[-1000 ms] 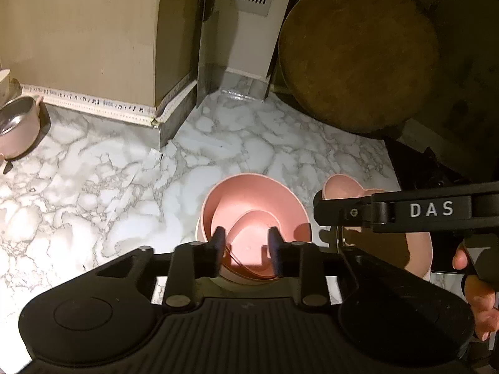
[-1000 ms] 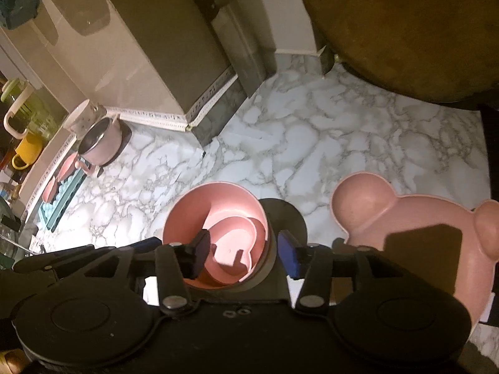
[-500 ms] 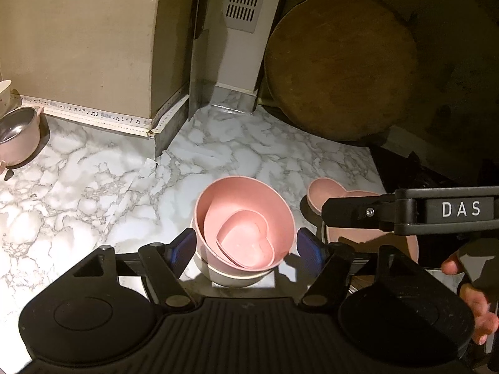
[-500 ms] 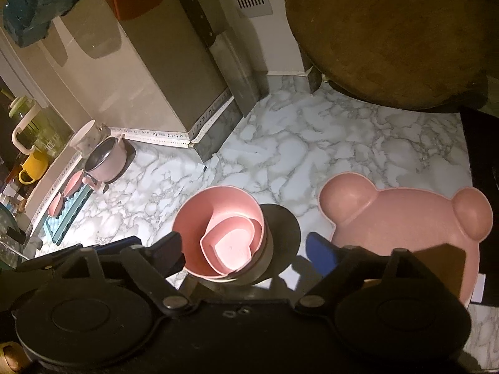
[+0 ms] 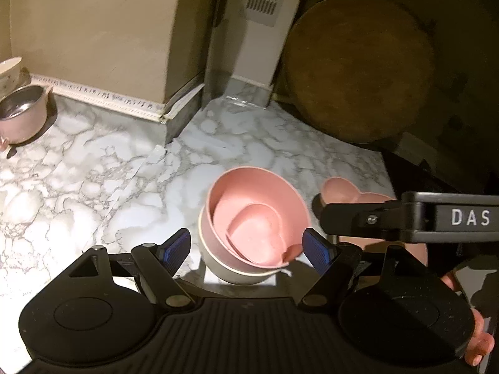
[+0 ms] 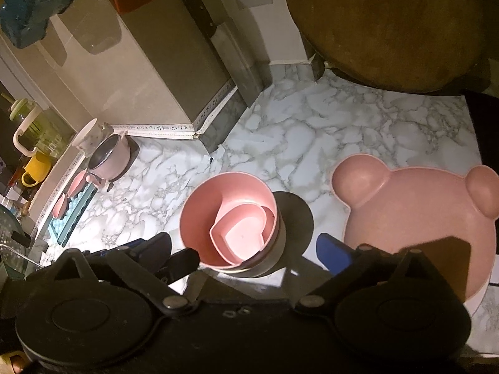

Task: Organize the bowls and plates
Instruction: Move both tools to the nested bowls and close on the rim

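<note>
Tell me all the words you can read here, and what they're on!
"DAS": white letters on the right gripper, seen from the left wrist.
Tape along the wall: tiny marks, too small to read.
Jug: pale lettering, too blurred to read.

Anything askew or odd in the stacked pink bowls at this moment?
Yes. In the stack, the pink bowl sits tilted inside the pale bowl rather than level, and the heart-shaped dish lies slanted inside it. Nothing looks spilled or broken. Both grippers, left and right, are open, touching nothing.
</note>
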`<action>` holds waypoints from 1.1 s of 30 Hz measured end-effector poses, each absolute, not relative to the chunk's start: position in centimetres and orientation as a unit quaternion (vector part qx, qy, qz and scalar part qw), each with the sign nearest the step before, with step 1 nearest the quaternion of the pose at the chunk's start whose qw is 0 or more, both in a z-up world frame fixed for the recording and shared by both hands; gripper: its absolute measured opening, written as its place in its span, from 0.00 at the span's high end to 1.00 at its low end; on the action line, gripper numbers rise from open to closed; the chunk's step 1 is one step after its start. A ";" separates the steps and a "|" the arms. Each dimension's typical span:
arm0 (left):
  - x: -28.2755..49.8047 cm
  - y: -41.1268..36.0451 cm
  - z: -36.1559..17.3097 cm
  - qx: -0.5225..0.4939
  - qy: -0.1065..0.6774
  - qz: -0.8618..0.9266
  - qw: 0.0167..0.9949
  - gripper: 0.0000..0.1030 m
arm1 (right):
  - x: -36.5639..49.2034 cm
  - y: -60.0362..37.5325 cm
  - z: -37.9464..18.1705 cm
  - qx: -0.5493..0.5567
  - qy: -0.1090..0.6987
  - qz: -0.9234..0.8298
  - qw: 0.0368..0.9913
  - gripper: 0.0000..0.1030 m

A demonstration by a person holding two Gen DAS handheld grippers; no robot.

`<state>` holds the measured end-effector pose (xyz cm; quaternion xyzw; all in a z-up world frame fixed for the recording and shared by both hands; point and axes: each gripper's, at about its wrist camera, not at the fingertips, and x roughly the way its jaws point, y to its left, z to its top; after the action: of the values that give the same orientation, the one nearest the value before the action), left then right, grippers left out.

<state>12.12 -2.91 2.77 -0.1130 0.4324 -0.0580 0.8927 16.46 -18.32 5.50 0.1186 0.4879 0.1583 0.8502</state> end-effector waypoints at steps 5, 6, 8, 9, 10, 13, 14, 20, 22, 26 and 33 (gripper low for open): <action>13.6 -2.3 1.0 -0.122 0.453 -0.025 0.883 0.24 | 18.3 -18.9 4.1 0.128 0.499 0.147 0.845 0.06; 13.9 -2.0 0.6 -0.127 0.457 -0.015 0.880 0.24 | 18.7 -19.1 3.7 0.128 0.500 0.139 0.845 0.07; 14.5 -1.4 0.0 -0.141 0.462 0.001 0.876 0.24 | 19.4 -19.3 3.1 0.126 0.503 0.128 0.846 0.08; 14.7 -1.2 -0.1 -0.145 0.464 0.007 0.874 0.24 | 19.8 -19.3 2.7 0.125 0.505 0.129 0.844 0.08; 14.9 -1.0 -0.3 -0.149 0.465 0.012 0.872 0.24 | 20.1 -19.3 2.3 0.123 0.510 0.131 0.841 0.10; 15.8 -0.8 -0.8 -0.151 0.468 0.030 0.870 0.24 | 21.1 -19.2 1.1 0.127 0.525 0.131 0.831 0.12; 16.0 -0.8 -1.0 -0.153 0.470 0.037 0.869 0.24 | 21.5 -19.1 0.7 0.131 0.530 0.131 0.827 0.13; 16.7 -0.7 -2.0 -0.171 0.476 0.058 0.861 0.24 | 22.8 -18.8 -1.0 0.150 0.543 0.113 0.819 0.21; 16.8 -0.7 -2.3 -0.169 0.478 0.062 0.860 0.24 | 23.1 -18.7 -1.5 0.153 0.549 0.117 0.813 0.23; 17.0 -0.5 -3.0 -0.175 0.481 0.070 0.856 0.24 | 23.4 -18.4 -2.1 0.149 0.556 0.119 0.809 0.25; 17.3 -0.3 -3.3 -0.180 0.485 0.076 0.853 0.24 | 23.1 -18.2 -3.1 0.160 0.566 0.121 0.800 0.31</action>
<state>17.33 -0.26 -3.32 -0.1805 0.4845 0.0760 0.8526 23.15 -18.16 -3.07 0.1596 0.5662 0.1208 0.7996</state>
